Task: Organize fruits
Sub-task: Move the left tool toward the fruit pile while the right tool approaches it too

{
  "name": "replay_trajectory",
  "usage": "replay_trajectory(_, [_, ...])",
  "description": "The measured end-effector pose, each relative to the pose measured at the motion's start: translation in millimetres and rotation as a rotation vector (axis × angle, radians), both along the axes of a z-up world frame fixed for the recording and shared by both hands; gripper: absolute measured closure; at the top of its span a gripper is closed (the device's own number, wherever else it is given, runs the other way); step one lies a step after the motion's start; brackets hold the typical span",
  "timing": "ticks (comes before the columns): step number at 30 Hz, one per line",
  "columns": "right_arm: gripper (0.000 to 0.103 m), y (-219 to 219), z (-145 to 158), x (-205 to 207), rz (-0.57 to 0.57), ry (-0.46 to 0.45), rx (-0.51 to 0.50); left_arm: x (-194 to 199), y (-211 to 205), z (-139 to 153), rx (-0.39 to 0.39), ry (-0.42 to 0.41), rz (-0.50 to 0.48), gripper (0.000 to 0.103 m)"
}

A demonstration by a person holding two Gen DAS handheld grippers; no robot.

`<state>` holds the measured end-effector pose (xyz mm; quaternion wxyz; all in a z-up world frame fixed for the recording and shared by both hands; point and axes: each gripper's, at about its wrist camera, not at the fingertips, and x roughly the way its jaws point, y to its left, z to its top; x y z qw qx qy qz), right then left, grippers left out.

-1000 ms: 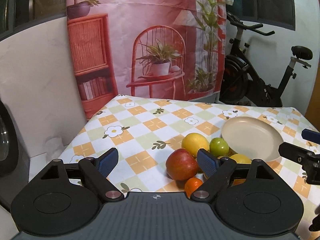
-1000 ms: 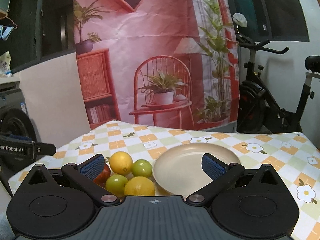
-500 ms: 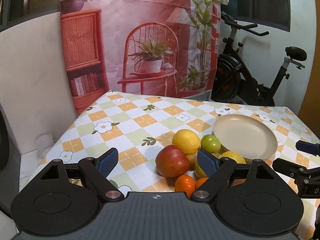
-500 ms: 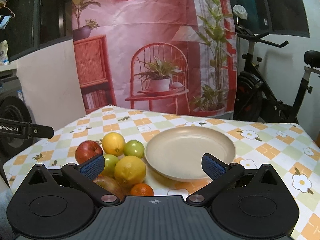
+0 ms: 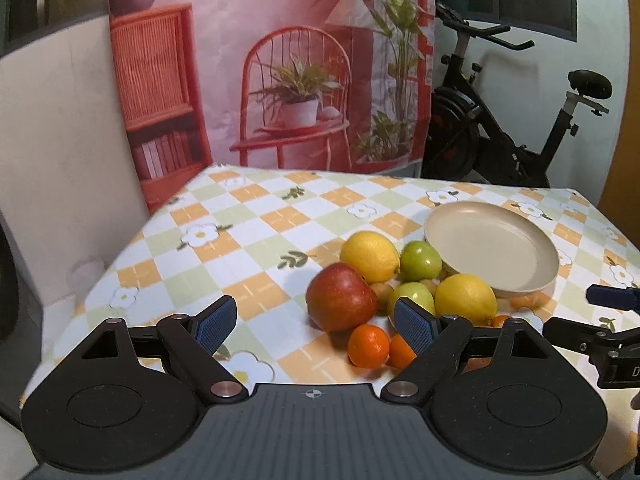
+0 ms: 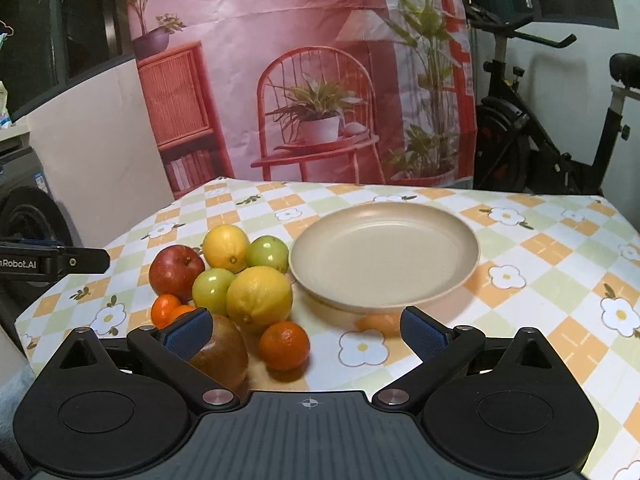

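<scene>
— Blue pads on the right gripper (image 6: 306,332) stand wide apart and its jaws are closing, with nothing pressed between them; a small orange (image 6: 284,346) and a brownish fruit (image 6: 222,354) lie on the cloth just ahead of its left finger.

— And the left gripper (image 5: 316,322)?

— Its jaws are wide open too and hold nothing. A red apple (image 5: 342,297) and two small oranges sit on the cloth just in front of its right pad.

— Where is the remaining fruit?

— Heaped together behind those: a big lemon (image 6: 259,298), two green fruits (image 6: 212,290), a second lemon (image 6: 226,248), all touching or nearly so, on the checked flowered tablecloth (image 6: 540,280).

— The plate?

— A beige plate (image 6: 448,280) sits just right of the heap, with no fruit in it. Farther back hang a pink printed backdrop (image 6: 300,60) and an exercise bike (image 5: 500,132).
</scene>
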<state>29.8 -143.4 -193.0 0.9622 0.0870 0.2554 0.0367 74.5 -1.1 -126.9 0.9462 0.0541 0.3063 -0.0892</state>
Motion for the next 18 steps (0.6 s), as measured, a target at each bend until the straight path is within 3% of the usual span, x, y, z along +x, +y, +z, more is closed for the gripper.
replay_trajectory(4, [0.014,5,-3,0,0.032,0.011,-0.008,1,1,-8,-0.044,0.039,-0.018,0.03])
replay_trajectory(8, [0.029,12,-8,-1,0.074,0.026,-0.017,-1,-5,-18,-0.027,0.046,-0.052,0.045])
replay_trajectory(15, [0.039,22,-13,-5,0.15,0.053,-0.033,-2,-10,-24,-0.047,0.05,-0.123,0.048])
replay_trajectory(18, [0.045,26,-15,-6,0.183,0.065,-0.043,-1,-12,-27,-0.062,0.057,-0.156,0.054])
